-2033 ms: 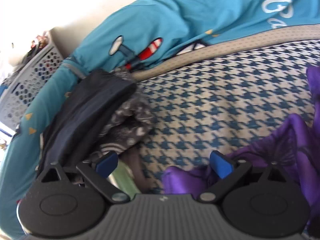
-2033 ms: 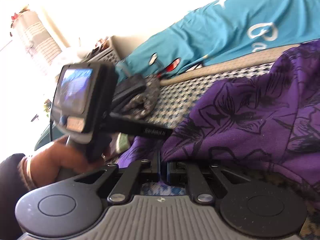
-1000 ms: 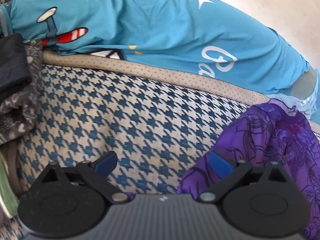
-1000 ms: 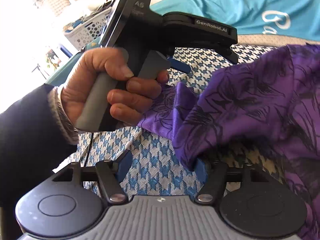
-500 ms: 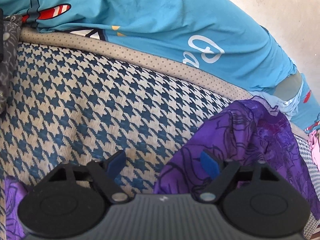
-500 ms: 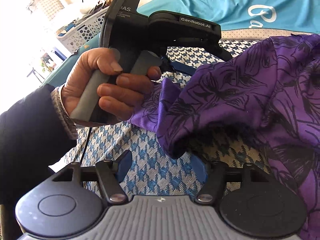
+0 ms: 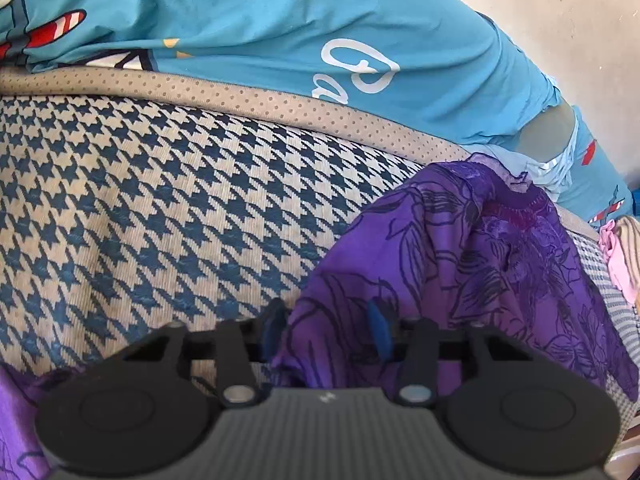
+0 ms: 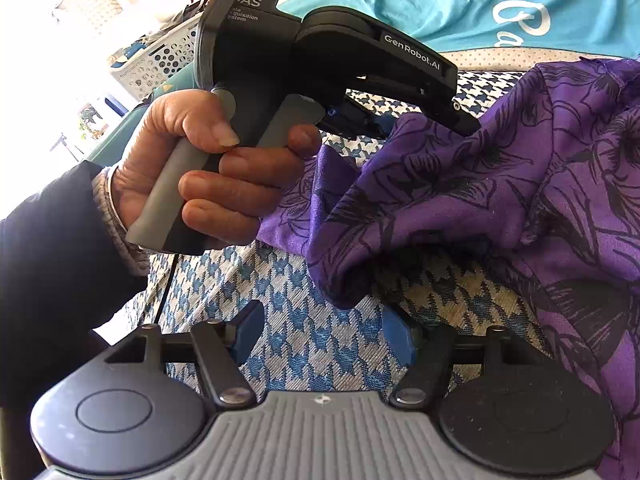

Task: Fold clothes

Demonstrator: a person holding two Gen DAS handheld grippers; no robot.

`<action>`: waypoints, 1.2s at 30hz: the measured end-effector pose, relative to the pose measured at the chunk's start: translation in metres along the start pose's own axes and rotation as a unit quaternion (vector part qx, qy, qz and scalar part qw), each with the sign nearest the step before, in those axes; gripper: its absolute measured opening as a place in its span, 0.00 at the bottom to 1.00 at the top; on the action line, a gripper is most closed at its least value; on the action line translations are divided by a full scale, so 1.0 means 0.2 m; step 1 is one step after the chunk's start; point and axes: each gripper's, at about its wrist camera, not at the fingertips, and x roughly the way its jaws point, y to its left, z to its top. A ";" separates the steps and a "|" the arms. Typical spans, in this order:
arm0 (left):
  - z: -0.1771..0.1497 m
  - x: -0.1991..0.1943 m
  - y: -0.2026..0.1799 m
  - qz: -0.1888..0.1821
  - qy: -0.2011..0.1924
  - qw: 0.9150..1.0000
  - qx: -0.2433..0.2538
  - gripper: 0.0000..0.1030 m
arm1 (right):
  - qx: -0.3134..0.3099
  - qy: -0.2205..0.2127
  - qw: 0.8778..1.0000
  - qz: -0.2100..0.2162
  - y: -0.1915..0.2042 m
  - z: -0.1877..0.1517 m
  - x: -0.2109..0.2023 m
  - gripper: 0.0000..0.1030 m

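While left gripper (image 7: 326,330) jaws straddle purple garment (image 7: 480,248), right gripper (image 8: 322,338) agape

Both wrist views low, close over the houndstooth cover (image 7: 160,208), sharing the purple garment (image 8: 520,184)

Purple floral garment (image 7: 480,248), blue-beige houndstooth cover (image 7: 160,200), teal printed sheet (image 7: 280,20)
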 end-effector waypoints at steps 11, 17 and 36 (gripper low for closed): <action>-0.01 -0.06 -0.16 0.151 -0.085 0.984 0.049 0.08 | 0.008 -0.020 1.000 0.002 -0.02 0.03 -0.02 0.63; 0.01 -0.02 -0.24 0.327 -0.140 0.927 0.117 0.08 | 0.004 -0.051 0.999 0.001 -0.03 0.07 -0.07 0.63; 0.12 0.05 -0.16 0.107 -0.078 0.989 0.060 0.43 | -0.007 -0.059 0.998 -0.022 -0.05 0.09 -0.15 0.63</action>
